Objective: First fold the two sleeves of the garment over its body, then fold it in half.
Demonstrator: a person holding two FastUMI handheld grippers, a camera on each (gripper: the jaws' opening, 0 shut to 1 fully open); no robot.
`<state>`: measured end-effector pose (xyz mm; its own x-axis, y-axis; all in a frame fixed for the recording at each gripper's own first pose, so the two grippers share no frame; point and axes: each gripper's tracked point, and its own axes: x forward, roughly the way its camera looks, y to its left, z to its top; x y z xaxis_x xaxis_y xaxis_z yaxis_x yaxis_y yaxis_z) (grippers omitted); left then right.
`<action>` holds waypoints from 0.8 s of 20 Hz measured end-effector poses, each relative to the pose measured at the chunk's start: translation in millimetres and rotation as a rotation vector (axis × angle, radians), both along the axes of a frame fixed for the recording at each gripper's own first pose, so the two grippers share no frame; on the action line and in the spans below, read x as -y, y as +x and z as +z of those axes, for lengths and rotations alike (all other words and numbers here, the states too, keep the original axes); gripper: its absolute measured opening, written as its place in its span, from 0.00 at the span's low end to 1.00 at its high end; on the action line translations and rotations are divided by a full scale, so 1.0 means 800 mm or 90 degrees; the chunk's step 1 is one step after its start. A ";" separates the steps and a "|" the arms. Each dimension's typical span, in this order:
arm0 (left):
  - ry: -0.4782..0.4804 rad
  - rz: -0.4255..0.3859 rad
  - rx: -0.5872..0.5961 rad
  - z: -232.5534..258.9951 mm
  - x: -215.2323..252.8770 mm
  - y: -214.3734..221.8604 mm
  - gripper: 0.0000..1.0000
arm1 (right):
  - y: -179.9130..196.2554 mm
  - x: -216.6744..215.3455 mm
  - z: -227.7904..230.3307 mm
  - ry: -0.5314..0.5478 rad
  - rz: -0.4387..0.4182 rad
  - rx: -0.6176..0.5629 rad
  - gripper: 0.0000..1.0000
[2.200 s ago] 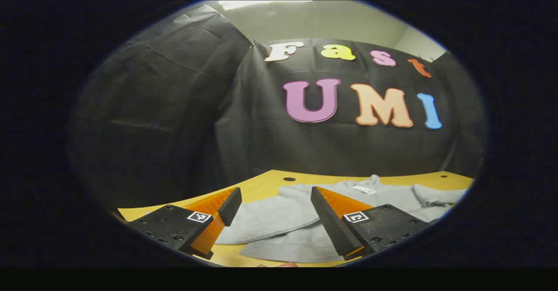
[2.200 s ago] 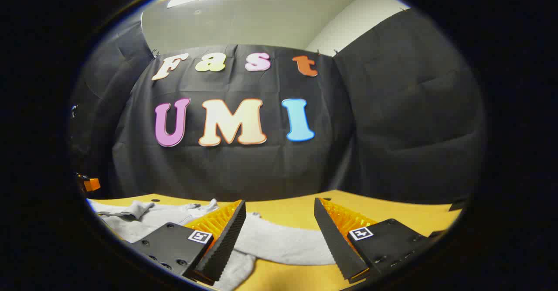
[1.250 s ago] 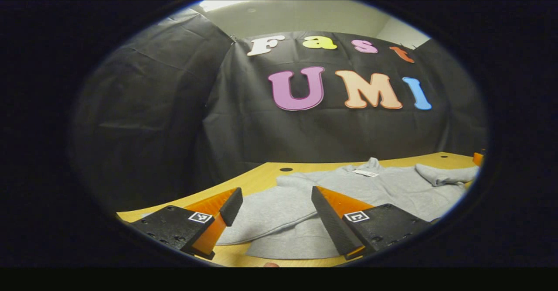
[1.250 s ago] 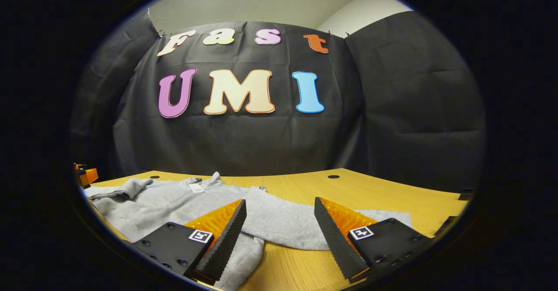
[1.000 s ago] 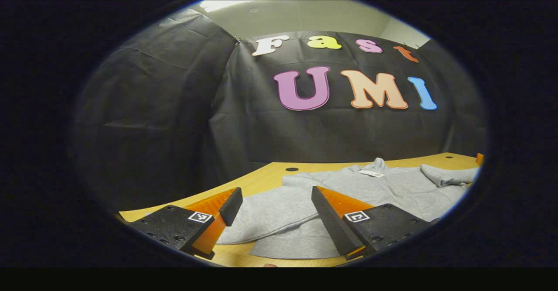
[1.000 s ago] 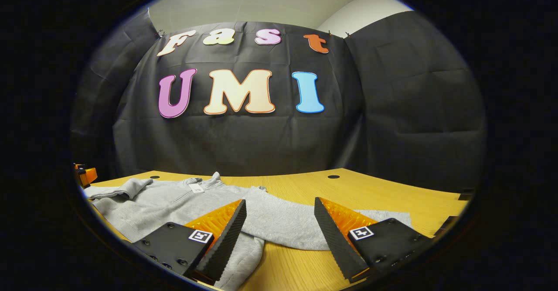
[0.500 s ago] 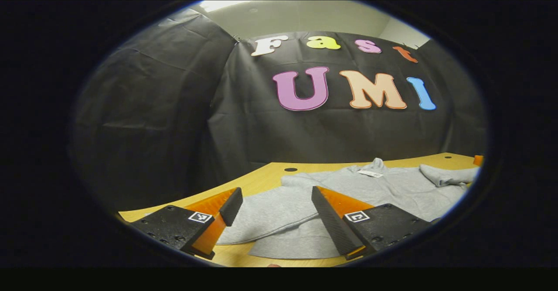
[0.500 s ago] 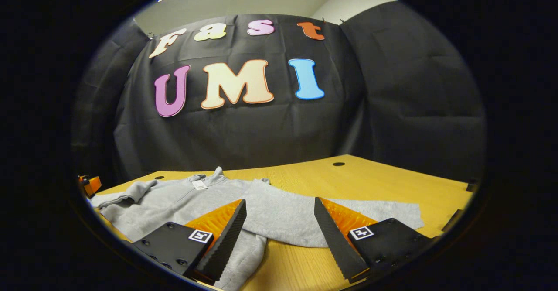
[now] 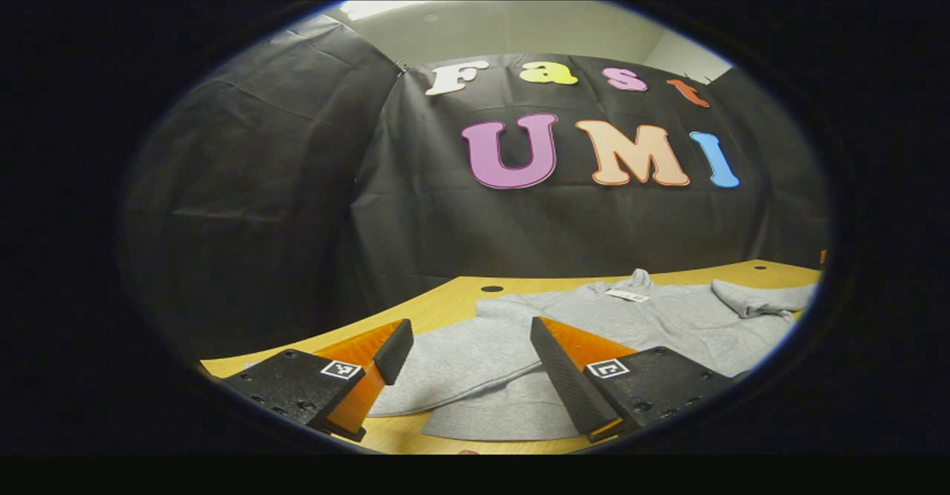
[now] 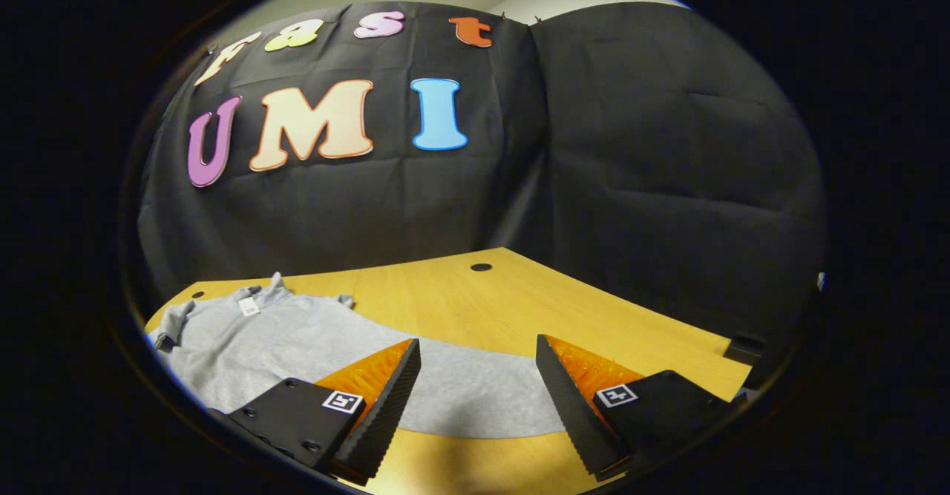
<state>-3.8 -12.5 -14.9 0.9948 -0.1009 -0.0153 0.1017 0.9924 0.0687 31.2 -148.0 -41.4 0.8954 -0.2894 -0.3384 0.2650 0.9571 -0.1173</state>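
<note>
A grey sweatshirt [image 9: 668, 320] lies spread on the wooden table [image 9: 445, 306], collar and white tag toward the booth wall. Its one sleeve [image 9: 460, 361] reaches out between the fingers of my left gripper [image 9: 467, 350], which is open and holds nothing. The other sleeve [image 9: 757, 298] lies bunched at the far right. In the right gripper view the sweatshirt [image 10: 252, 346] sits at the left and its long sleeve [image 10: 475, 398] stretches flat toward me. My right gripper [image 10: 479, 369] is open just above that sleeve, empty.
The wooden table [image 10: 519, 302] runs wide to the right of the garment, with round cable holes [image 10: 481, 266] near the back. Its right edge drops off near a small dark block [image 10: 744, 348]. Black cloth walls stand close behind.
The right gripper swung to the right and tipped down over the outstretched sleeve, so the garment body slid to the view's left. The left gripper stayed nearly still.
</note>
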 end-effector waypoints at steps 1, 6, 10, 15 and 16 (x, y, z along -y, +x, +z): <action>0.000 0.000 0.000 0.001 0.001 0.000 0.94 | -0.002 0.014 -0.003 -0.009 -0.012 -0.018 0.98; 0.000 -0.001 0.001 -0.001 0.002 0.000 0.94 | -0.015 0.057 -0.033 -0.017 -0.050 -0.107 0.98; 0.000 0.000 0.001 -0.001 0.003 -0.001 0.93 | -0.024 0.075 -0.073 0.006 -0.068 -0.179 0.98; 0.000 -0.002 0.001 0.000 0.004 -0.001 0.93 | -0.031 0.088 -0.112 0.008 -0.073 -0.247 0.94; 0.000 -0.002 0.001 -0.001 0.004 -0.002 0.93 | -0.032 0.086 -0.113 0.011 -0.068 -0.255 0.98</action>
<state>-5.3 -15.7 -15.8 0.9945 -0.1039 -0.0136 0.1046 0.9922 0.0682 5.6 -216.4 -131.8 0.6565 -0.3648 -0.6603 0.3000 0.9294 -0.2151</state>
